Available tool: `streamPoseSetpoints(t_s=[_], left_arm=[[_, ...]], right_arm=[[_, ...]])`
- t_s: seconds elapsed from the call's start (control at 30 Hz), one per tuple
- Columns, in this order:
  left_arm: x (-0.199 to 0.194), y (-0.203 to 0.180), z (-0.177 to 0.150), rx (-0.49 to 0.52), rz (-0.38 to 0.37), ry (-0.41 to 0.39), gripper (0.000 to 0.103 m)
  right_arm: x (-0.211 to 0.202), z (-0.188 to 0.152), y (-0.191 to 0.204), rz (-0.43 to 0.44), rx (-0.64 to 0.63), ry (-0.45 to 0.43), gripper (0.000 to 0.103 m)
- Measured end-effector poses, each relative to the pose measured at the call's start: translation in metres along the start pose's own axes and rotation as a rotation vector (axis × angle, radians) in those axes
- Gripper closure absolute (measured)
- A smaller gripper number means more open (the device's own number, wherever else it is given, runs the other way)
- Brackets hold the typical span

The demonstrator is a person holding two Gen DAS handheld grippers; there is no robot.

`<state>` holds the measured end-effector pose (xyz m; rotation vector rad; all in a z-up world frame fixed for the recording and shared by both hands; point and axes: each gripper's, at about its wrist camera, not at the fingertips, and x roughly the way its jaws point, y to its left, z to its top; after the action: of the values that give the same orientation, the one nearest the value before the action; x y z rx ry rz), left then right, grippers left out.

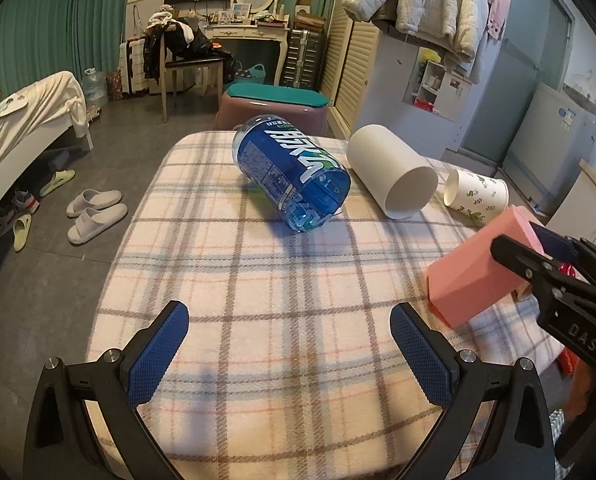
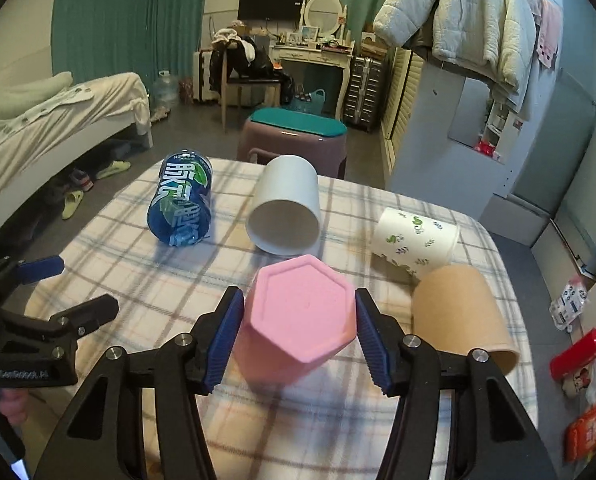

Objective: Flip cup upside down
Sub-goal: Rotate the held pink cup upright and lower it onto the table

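Pink cup point(image 2: 298, 316) sits between your right gripper's point(image 2: 298, 332) blue pads point(image 2: 227, 338), its hexagonal base turned toward the camera; both pads press its sides, so the right gripper is clamped on the cup; from the left wrist view the same cup point(image 1: 474, 276) is tilted, its lower edge at or just above the plaid cloth point(image 1: 298, 280) near the right edge of the table, with the right gripper point(image 1: 546, 268) gripping it from the right.

Your left gripper point(image 1: 289, 344) hangs over the near part of the cloth with its fingers wide apart and nothing between them; in the right wrist view it point(image 2: 69, 284) shows at the left, apart from the cup.

Farther off, a blue bottle point(image 1: 289, 172) lies on its side at the far left of the cloth; just right of it a white cup point(image 1: 394, 172) lies on its side, mouth facing you; right again a paper cup point(image 1: 478, 196) with a leaf print lies on its side; a brown cup point(image 2: 462, 312) lies on its side just right of the pink cup, near the right gripper's right finger; whether they touch you cannot tell.

Beyond the table stands a stool point(image 2: 298, 136) with a teal top.
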<state>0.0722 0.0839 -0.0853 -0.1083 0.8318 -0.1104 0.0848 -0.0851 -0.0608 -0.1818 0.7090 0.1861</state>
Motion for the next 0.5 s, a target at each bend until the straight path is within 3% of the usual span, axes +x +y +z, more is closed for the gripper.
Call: streamPoseSetpoints(t_s=[0.5], left_arm=[[0.010, -0.009, 0.007, 0.001, 0.035, -0.002, 0.000]], right_arm=[[0.026, 0.021, -0.007, 0.041, 0.008, -0.002, 0.049]])
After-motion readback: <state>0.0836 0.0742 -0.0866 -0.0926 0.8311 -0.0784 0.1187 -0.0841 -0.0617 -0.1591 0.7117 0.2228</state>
